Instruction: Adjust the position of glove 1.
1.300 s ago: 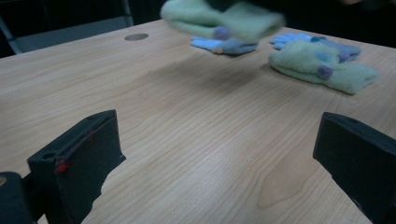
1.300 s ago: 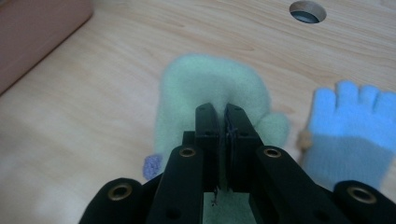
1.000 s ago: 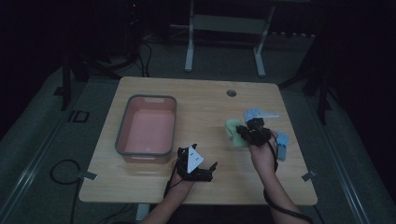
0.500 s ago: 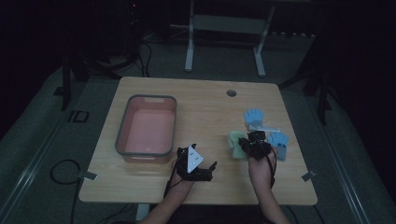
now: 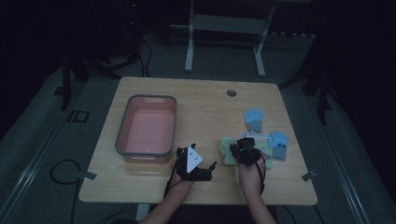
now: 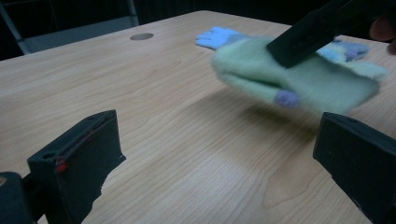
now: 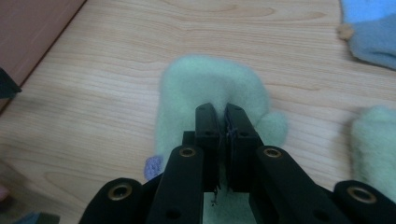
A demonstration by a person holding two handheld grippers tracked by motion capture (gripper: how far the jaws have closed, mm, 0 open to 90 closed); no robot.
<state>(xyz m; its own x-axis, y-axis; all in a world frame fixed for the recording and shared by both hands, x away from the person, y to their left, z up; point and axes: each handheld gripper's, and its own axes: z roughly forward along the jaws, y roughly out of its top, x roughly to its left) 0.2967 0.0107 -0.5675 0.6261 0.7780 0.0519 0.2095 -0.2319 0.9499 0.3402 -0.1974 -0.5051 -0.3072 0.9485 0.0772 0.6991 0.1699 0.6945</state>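
My right gripper [image 7: 222,116] is shut on a pale green mitten [image 7: 210,84] with a small purple patch and holds it just above the wooden table [image 5: 201,102]. In the high view the right gripper [image 5: 243,149] sits right of centre near the front, and the mitten [image 5: 228,150] hangs from its left side. My left gripper [image 5: 208,170] rests to the left of it, jaws spread wide and empty. In the left gripper view the mitten [image 6: 299,79] hangs ahead of the left gripper [image 6: 217,130], pinched by the other gripper's black jaw.
A pink tub with a grey rim [image 5: 122,126] stands at the left. Two blue gloves [image 5: 254,119] [image 5: 279,143] lie at the right. A second pale green mitten [image 7: 373,135] lies beside the held one. A round hole [image 5: 231,93] marks the far part of the table.
My right gripper has come down and toward the front edge, carrying the green mitten away from the blue gloves. The left gripper has stayed put.
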